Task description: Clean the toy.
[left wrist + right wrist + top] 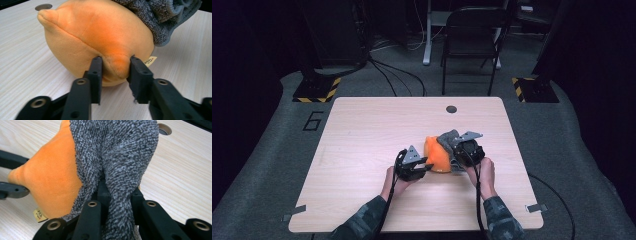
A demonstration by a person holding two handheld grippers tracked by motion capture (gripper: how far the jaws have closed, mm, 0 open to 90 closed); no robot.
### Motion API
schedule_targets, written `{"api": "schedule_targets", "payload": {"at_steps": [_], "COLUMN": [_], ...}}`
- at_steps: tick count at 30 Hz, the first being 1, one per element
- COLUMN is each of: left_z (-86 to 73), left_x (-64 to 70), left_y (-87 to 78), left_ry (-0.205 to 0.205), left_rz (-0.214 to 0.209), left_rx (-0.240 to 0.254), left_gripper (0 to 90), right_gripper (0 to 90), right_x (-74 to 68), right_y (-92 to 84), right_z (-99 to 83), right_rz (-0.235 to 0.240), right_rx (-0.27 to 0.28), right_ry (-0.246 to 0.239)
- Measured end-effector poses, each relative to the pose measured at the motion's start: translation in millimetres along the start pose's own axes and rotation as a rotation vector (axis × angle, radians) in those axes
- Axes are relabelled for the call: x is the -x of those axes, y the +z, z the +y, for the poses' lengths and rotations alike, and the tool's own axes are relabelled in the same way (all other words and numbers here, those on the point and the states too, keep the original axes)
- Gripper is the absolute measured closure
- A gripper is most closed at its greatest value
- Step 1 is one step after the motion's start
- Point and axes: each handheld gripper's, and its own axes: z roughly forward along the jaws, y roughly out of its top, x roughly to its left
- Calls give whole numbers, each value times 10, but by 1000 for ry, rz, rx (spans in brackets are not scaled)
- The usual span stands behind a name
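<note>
At the lower centre of the high view I see my left gripper (426, 167) at the left side of the orange toy (438, 155); in its own view the jaws are partly open, with a fold of the plush bulging between them and both pads touching it, so they pinch the toy (100, 37). Just right of it, a grey cloth (449, 139) lies over the toy's right part, and my right gripper (458, 150) is closed tight on a bunched fold of this cloth (117, 157). The toy sits on the table (372, 130), a bit right of the middle.
</note>
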Motion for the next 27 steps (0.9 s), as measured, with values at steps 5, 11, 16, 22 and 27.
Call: {"api": "schedule_targets", "payload": {"at_steps": [5,11,16,22,27], "left_z": [8,-18,-91,-131,-103], "left_x": [-42,-69,-55,-64,12], "left_y": [-63,-72,36,158,254], "left_ry": [2,39,97,143,199], "left_rz": [18,9,5,21,63], "left_rx": [21,10,-38,-56,-73], "left_gripper": [407,255,199,243,316], "right_gripper": [778,778,778,777,777], "right_x": [12,51,58,78,84], "right_y": [3,19,22,28,41], "right_z": [-2,-6,-11,-18,-22], "right_rz": [4,17,15,22,26], "right_rx": [-4,-2,-5,-4,3], "right_ry": [5,15,23,31,33]}}
